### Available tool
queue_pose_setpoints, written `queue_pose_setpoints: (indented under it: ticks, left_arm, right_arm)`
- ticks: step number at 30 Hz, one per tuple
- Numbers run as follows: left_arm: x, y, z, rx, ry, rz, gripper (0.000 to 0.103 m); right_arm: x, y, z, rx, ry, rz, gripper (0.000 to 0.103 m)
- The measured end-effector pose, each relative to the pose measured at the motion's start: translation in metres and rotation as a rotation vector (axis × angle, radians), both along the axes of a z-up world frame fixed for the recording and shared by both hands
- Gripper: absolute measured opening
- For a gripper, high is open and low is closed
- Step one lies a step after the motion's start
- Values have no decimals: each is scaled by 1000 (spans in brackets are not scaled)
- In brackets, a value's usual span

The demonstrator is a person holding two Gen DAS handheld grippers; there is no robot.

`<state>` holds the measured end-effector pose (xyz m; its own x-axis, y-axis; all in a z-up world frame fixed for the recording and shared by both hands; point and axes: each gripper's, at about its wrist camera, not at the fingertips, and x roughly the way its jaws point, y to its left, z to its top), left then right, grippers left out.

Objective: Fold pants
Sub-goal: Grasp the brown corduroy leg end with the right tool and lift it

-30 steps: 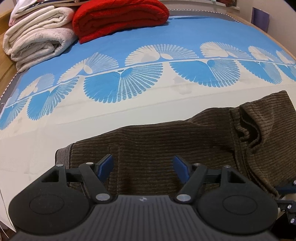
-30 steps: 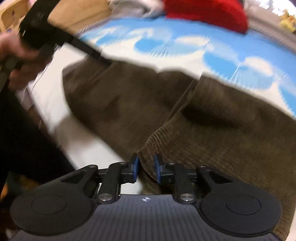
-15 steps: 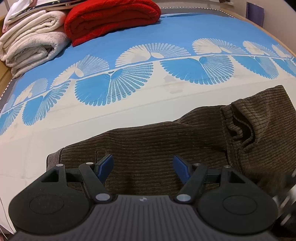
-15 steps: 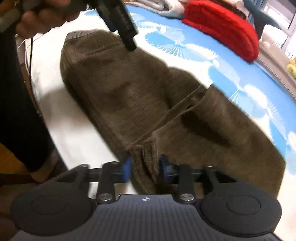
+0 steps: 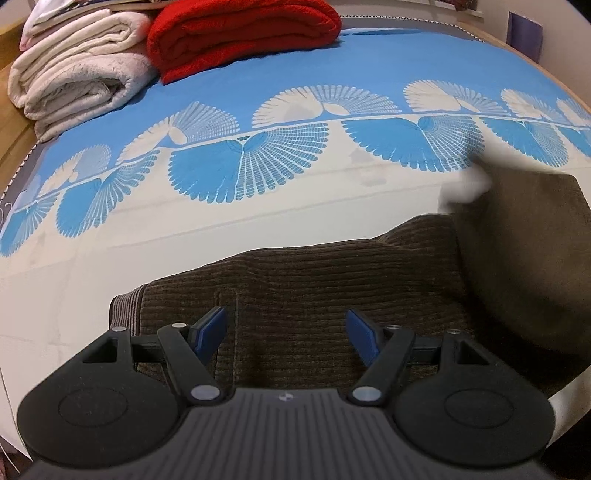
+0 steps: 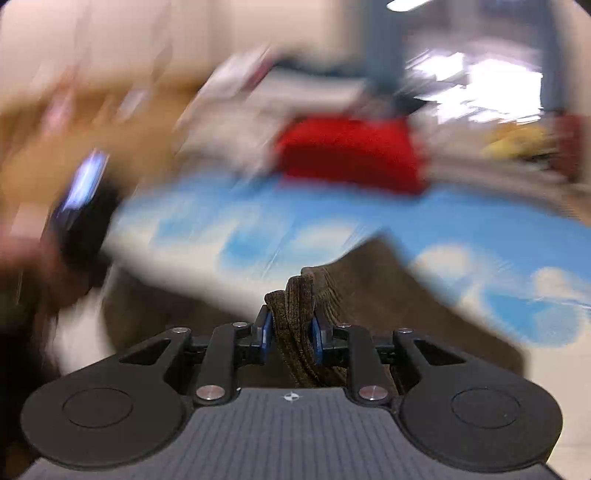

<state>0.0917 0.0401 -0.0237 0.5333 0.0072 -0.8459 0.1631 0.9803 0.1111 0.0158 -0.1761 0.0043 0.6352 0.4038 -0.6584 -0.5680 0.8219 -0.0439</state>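
- Bed (image 5: pixel 369 66) under a blue sheet printed with cream fan shapes, carrying everything; brown ribbed corduroy pants (image 5: pixel 332 295) spread flat along the near edge, one end lifted at the right.
- Risk to the pants: lifted part swinging wide and landing skewed over the flat half, giving a crooked fold. Likely cause: fast sweep, judged from the heavy blur in the right wrist view and the smeared brown flap in the left one.
- Risk of the flat half dragging along: nothing pinning it. Left hand-held gripper (image 5: pixel 286 334) hovering over the waistband end, jaws wide apart, nothing between them.
- Risk of slip: right hand-held gripper (image 6: pixel 291 332) clamped on a bunched hem of the pants, blue pads pressing both sides; thick bundled ribs could creep out under a quick pull.
- Folded red blanket (image 5: pixel 243 33) and rolled cream towels (image 5: pixel 77 70) at the far end, well apart from the pants; no likely obstruction.
- Left wrist view only: sharp flat waistband, a stitched pocket line, the open left jaws, the printed sheet in detail.
- Right wrist view only: the actual pinch on the cloth, plus a blurred dark shape at left, probably the other tool; hard to tell.
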Motion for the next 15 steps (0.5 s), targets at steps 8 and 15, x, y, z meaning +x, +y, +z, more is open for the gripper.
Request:
queue_pose_setpoints:
  ticks: [8, 15]
  left_arm:
    - [-1, -2, 1, -11, 1, -17, 77]
    - [0, -10, 1, -50, 15, -40, 76]
  right_arm:
    - [0, 31, -44, -185, 117, 67, 24]
    - [0, 5, -30, -26, 221, -17, 33]
